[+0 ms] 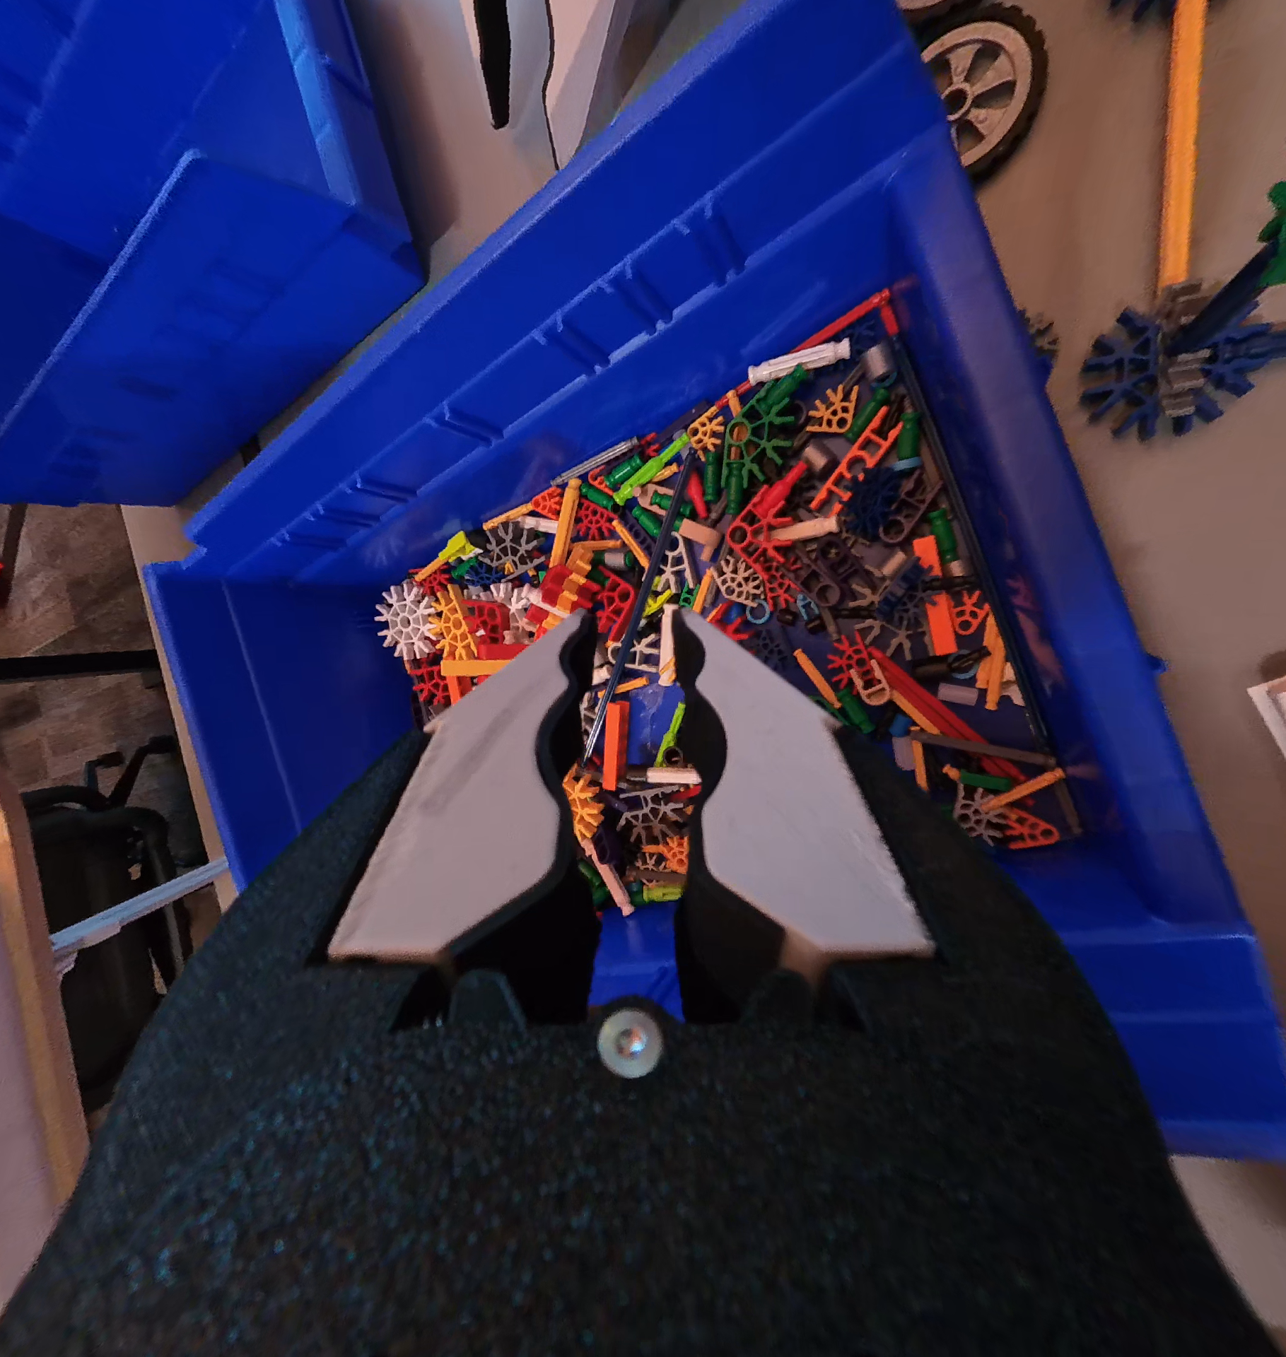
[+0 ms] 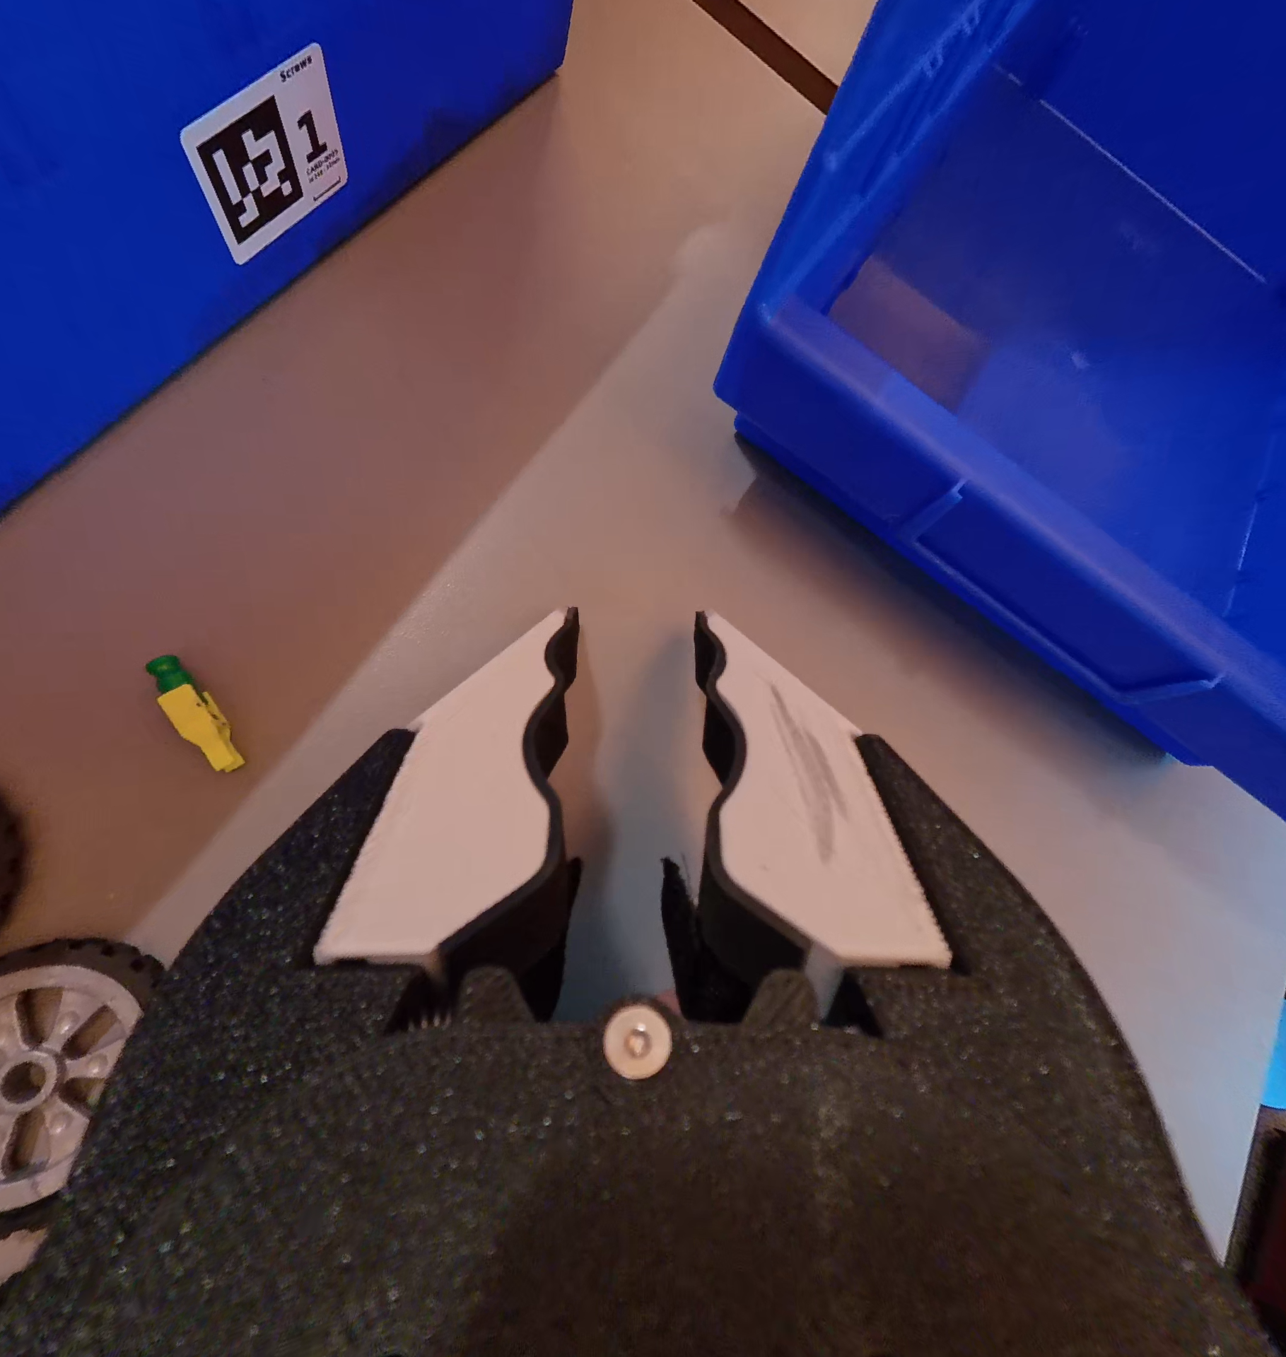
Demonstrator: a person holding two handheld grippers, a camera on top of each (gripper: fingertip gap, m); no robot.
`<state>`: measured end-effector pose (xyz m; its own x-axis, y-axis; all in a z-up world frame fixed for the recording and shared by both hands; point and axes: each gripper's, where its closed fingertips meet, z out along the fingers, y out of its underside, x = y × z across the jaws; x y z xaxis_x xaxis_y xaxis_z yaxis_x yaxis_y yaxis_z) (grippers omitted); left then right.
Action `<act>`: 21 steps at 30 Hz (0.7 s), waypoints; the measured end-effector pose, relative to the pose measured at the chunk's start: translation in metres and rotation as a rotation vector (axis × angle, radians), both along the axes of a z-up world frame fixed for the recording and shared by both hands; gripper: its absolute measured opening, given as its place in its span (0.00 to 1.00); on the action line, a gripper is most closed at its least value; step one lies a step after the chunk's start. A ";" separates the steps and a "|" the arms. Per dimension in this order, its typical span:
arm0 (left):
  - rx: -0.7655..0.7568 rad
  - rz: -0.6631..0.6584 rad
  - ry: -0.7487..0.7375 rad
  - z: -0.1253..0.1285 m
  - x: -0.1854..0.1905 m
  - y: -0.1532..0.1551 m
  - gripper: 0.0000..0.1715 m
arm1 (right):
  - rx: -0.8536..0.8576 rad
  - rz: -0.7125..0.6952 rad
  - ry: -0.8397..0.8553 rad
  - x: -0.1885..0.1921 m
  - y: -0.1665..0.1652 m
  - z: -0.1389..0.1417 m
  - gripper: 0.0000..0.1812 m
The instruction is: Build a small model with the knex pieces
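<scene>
My left gripper [image 1: 631, 624] hangs open and empty over a big blue bin [image 1: 698, 308] whose floor holds a heap of small coloured construction-toy rods and connectors [image 1: 794, 558]. A thin dark blue rod [image 1: 640, 609] lies slanted in the heap right under the gap between the fingers. My right gripper [image 2: 636, 624] is open and empty above the pale table top [image 2: 625, 470]. An empty blue bin [image 2: 1066, 352] stands just right of it, and a small yellow-and-green toy piece [image 2: 195, 716] lies on the table to its left.
A second blue bin [image 1: 147, 242] stands at the upper left. A grey spoked wheel [image 1: 985, 81] and a built toy frame with a yellow rod [image 1: 1179, 147] lie to the right. A blue box with a white marker sticker [image 2: 265, 154] and grey wheels [image 2: 30, 1079] flank the right gripper. There is about 25 cm between the tips of the two grippers.
</scene>
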<state>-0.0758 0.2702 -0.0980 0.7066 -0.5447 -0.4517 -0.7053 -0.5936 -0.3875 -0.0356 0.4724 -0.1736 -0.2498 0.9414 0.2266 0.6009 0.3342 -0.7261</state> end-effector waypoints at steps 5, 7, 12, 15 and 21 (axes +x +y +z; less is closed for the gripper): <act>0.002 0.002 0.016 0.003 0.001 0.000 0.11 | -0.004 -0.002 -0.001 0.000 0.000 0.000 0.17; 0.004 0.004 0.024 0.005 0.001 -0.001 0.11 | -0.001 -0.001 0.000 0.000 0.000 0.000 0.17; 0.030 0.008 0.038 0.015 0.001 -0.003 0.11 | 0.001 -0.002 0.001 0.000 0.000 0.000 0.17; 0.046 0.011 0.041 0.021 -0.001 -0.005 0.11 | 0.001 -0.002 0.001 0.000 0.001 0.000 0.17; 0.060 0.020 0.046 0.027 -0.003 -0.007 0.11 | 0.002 -0.002 0.001 0.000 0.001 0.000 0.17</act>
<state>-0.0787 0.2633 -0.0709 0.6947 -0.5019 -0.5153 -0.7116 -0.5843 -0.3902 -0.0357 0.4730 -0.1735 -0.2478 0.9413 0.2292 0.6008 0.3349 -0.7259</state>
